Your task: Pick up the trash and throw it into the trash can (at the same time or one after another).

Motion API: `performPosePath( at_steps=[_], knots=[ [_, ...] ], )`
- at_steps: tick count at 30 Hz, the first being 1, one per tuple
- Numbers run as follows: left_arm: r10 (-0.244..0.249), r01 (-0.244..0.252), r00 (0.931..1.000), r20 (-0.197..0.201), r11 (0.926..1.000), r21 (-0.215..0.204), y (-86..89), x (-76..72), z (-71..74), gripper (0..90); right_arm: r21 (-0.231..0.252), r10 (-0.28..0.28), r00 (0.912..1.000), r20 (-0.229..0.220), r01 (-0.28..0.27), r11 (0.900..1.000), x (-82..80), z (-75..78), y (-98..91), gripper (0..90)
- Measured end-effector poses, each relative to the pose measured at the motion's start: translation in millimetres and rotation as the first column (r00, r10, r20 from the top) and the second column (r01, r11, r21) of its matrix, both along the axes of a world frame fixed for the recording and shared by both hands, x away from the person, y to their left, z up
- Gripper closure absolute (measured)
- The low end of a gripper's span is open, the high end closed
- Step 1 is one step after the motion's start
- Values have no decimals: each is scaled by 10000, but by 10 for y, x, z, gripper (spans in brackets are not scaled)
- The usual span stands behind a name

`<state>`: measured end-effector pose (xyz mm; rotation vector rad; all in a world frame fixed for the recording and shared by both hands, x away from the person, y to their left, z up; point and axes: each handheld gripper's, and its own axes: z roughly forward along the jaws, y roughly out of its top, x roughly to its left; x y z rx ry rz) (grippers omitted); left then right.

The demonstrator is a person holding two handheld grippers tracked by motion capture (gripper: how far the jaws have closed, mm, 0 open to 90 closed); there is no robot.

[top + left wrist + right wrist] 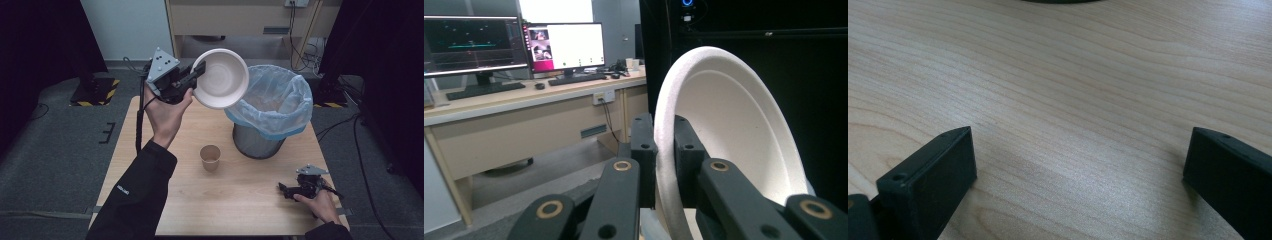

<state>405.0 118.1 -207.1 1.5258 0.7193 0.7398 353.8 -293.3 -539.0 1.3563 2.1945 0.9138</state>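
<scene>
My left gripper [199, 71] is raised over the table's far left and is shut on the rim of a white foam bowl [221, 78]. The bowl is tipped on edge, its hollow facing the camera, just left of the bin's mouth. In the left gripper view the two black jaws pinch the bowl's [729, 135] rim from both sides, at my left gripper [665, 145]. My right gripper [283, 189] rests low on the table at the near right, and in the right gripper view its jaws stand wide apart over bare wood, my right gripper [1080, 145] open and holding nothing.
A wire-mesh bin [259, 140] lined with a light blue bag [275, 97] stands at the table's far right. A brown paper cup [210, 157] stands upright mid-table. The wooden table [235, 200] has free room at its front. A desk with monitors [559, 47] lies beyond.
</scene>
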Motion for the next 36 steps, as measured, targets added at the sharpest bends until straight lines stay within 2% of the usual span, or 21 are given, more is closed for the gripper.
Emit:
performPosePath(
  at_steps=[9,20,31,35,36],
  knots=[
    [-209,209,9997,134,9998,-10,-203,78,76,828,19,-19,10000,-3,19,10000,0,0,1,7],
    [-422,421,9989,180,9991,51,-483,237,89,828,11,-16,10000,-26,16,10000,-1,2,1,7],
    [-634,634,9980,59,9980,-20,-788,430,36,828,12,-14,10000,-25,14,10000,-1,2,1,7],
    [-586,586,9983,72,9982,92,-855,483,16,828,1,1,10000,-27,-1,10000,-1,2,0,7],
    [-636,636,9980,-40,9980,61,-901,514,-4,828,0,-1,10000,-27,1,10000,-1,2,0,7]
  ],
)
